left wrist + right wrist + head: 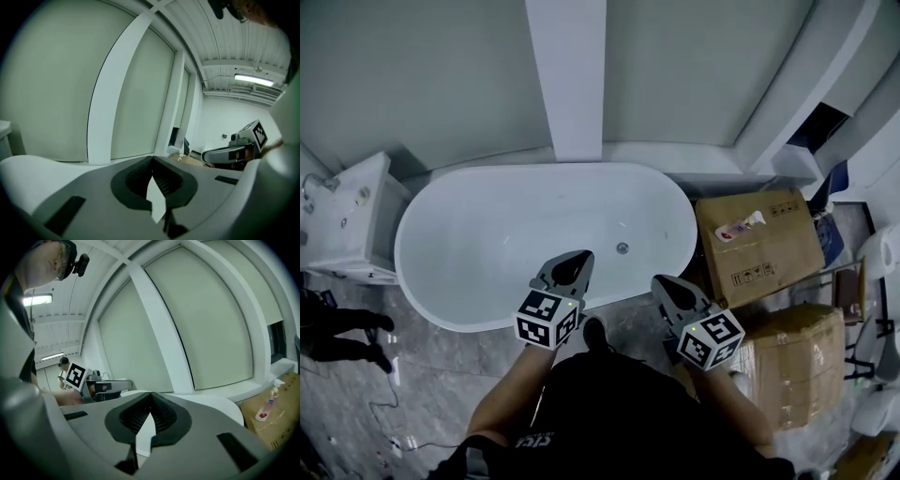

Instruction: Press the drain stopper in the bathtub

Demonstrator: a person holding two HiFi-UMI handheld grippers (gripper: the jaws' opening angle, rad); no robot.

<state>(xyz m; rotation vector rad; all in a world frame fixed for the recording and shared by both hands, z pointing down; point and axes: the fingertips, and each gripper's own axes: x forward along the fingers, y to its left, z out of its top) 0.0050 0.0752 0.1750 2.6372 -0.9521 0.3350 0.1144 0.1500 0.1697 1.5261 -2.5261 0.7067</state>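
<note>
White bathtub point(487, 244), drain stopper point(622, 247) on its floor; left tongs point(579, 255) and right tongs point(660, 280) closed, empty.

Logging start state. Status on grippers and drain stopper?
Left gripper shut, empty. Right gripper shut, empty. Both held by the bathtub near rim. Drain stopper untouched on tub floor, nothing over it.

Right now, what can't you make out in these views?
- Drain stopper: head view, too small to tell up or down; neither gripper view shows it, both aim at the wall.
- Bathtub near rim: head view, partly behind the left hand-held gripper.
- Bottle label: head view, too small.
</note>
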